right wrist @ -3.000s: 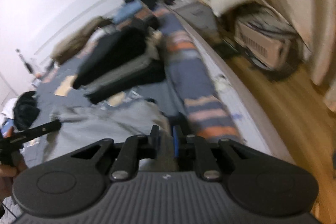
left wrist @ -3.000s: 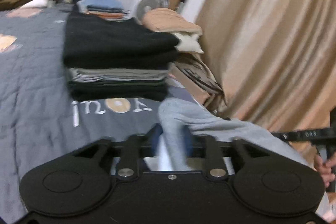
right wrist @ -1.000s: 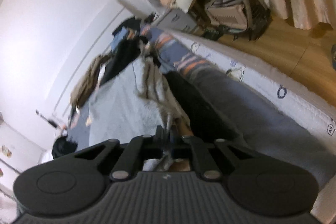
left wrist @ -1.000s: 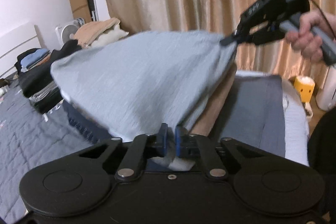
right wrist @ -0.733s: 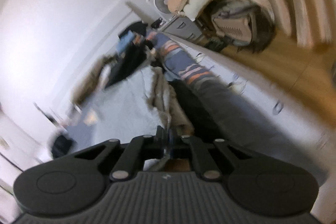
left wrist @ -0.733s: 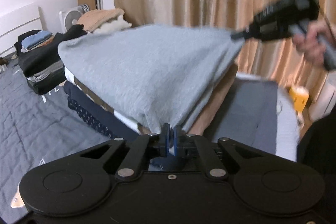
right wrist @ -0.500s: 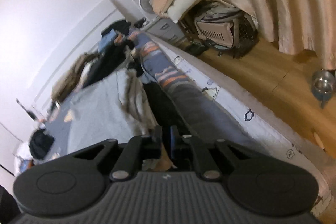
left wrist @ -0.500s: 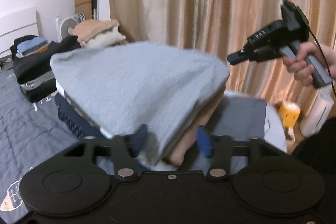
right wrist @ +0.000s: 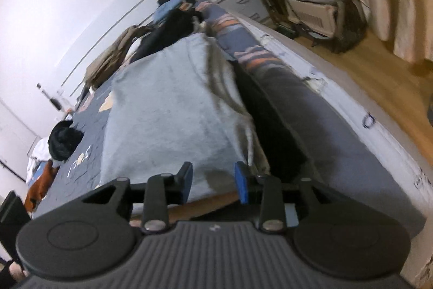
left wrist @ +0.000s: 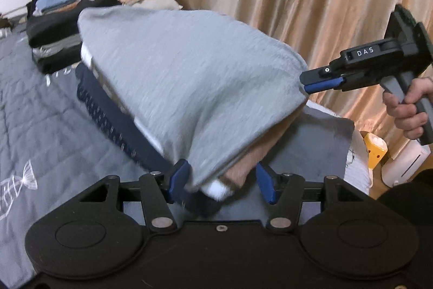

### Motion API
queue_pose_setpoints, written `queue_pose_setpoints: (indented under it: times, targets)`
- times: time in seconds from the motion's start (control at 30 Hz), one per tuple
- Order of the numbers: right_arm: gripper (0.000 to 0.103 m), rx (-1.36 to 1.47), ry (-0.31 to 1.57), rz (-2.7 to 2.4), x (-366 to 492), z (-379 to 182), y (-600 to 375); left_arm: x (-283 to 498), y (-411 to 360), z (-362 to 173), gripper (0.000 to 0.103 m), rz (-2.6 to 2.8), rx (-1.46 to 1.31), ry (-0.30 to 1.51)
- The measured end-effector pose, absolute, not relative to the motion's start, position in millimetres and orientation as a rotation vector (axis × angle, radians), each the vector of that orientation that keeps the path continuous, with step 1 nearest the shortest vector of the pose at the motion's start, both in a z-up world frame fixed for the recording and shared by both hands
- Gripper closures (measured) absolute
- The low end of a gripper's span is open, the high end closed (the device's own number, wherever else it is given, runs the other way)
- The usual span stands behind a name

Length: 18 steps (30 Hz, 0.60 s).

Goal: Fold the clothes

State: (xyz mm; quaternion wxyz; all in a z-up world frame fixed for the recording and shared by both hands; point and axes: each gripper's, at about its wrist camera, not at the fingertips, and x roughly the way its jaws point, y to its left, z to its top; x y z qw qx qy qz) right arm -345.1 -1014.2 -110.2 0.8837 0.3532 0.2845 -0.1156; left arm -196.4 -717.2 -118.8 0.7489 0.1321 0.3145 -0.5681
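Here, a grey garment (left wrist: 189, 88) lies atop a stack of folded clothes (left wrist: 113, 110) on the bed (left wrist: 40, 126). The left gripper (left wrist: 222, 182) stands open around its corner; the right gripper (right wrist: 213, 182) is opening, cloth between its fingers.

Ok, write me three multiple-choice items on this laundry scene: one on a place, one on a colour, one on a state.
1. Where does the grey garment lie?
A. on top of a stack of folded clothes
B. on the wooden floor
C. over the curtain

2. What colour are the pads of the left gripper?
A. red
B. blue
C. yellow

3. How do the left gripper's jaws stand?
A. clamped on the garment
B. apart, not pressing the cloth
C. out of view

Answers: 1 A, folded layers show beneath its edge. 2 B, both pads are blue. 3 B, a gap shows at each side of the stack's corner.
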Motion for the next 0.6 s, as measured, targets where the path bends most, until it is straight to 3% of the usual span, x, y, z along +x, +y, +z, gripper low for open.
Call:
queue_pose_setpoints:
  times: [0.07,0.13,0.2,0.43,0.5,0.6]
  targets:
    - [0.070,0.749,0.580,-0.251,-351,-110,-1016,-194,-710,-118,0.043,-1.239,0.266,0.711]
    - [0.069,0.733,0.586,-0.289,-355,-107,-1015,-194,-706,-113,0.029,-1.241,0.236,0.708]
    - [0.069,0.713,0.590,-0.335,-358,-102,-1015,-196,-701,-106,0.002,-1.245,0.208,0.691]
    - [0.054,0.562,0.540,-0.356,-367,-61,-983,-195,-704,-78,0.000,-1.222,0.152,0.755]
    - [0.042,0.503,0.529,-0.371,-366,-48,-969,-196,-707,-71,0.000,-1.190,0.190,0.772]
    - [0.036,0.494,0.551,-0.376,-361,-33,-955,-197,-710,-58,0.000,-1.124,0.233,0.763]
